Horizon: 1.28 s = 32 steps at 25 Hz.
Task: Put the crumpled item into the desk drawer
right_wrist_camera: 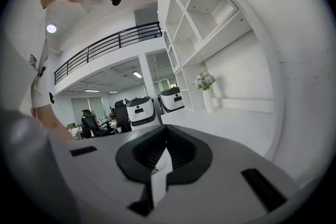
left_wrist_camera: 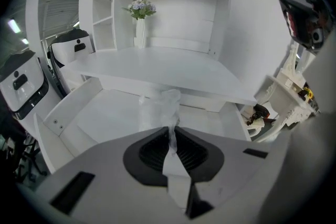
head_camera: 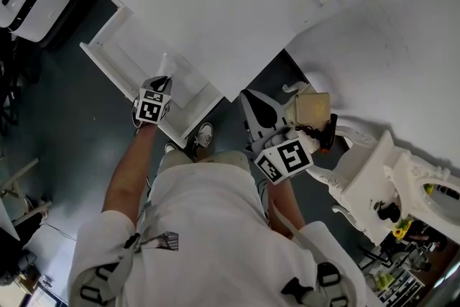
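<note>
Jaws of the left gripper (left_wrist_camera: 170,135) pinch the crumpled plastic (left_wrist_camera: 160,107) over the open drawer (left_wrist_camera: 102,115) below the worktop's (left_wrist_camera: 157,66) front edge, the right gripper's (right_wrist_camera: 161,156) jaws shut together.

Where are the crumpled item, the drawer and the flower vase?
crumpled item (left_wrist_camera: 160,106), left gripper view, on its bunched upper part.
drawer (left_wrist_camera: 102,115), left gripper view, on its bare floor.
flower vase (left_wrist_camera: 140,34), left gripper view, on the vase body.
</note>
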{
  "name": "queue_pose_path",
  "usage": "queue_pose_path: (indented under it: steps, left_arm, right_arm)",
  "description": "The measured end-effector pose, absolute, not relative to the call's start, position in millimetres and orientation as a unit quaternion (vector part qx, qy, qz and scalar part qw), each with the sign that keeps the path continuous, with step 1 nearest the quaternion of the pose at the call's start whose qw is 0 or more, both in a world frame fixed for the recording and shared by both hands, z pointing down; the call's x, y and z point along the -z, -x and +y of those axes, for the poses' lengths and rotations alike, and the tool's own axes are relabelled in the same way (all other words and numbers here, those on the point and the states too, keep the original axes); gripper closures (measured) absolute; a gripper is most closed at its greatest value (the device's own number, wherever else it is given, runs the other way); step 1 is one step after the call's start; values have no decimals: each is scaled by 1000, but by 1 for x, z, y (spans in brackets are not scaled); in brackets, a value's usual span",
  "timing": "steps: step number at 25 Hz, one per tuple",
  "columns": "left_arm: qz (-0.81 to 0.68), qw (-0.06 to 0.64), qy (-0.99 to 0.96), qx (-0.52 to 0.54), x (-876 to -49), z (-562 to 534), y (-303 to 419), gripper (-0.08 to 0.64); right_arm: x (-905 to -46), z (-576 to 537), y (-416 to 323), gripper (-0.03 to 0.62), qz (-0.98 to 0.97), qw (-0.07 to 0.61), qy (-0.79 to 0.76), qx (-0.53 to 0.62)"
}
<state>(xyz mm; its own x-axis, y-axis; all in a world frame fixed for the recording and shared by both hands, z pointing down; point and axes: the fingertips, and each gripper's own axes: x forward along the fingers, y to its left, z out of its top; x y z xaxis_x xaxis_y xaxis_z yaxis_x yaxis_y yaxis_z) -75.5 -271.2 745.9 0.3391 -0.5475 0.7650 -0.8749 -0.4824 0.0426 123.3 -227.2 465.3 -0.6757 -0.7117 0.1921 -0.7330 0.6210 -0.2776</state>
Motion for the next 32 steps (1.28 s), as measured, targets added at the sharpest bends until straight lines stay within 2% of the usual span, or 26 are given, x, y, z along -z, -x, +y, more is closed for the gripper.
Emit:
queue_pose_path:
  steps: [23,32]
  left_arm:
    - [-367,220,-761,-487,-809,-272,58,517]
    - [-318,251,-749,-524,-834,-256,54,517]
  right_arm:
    - [-496,-209,-168,581,-874,37,-443,-195]
    - [-501,-196,-188,581,-858,34,-472,-199]
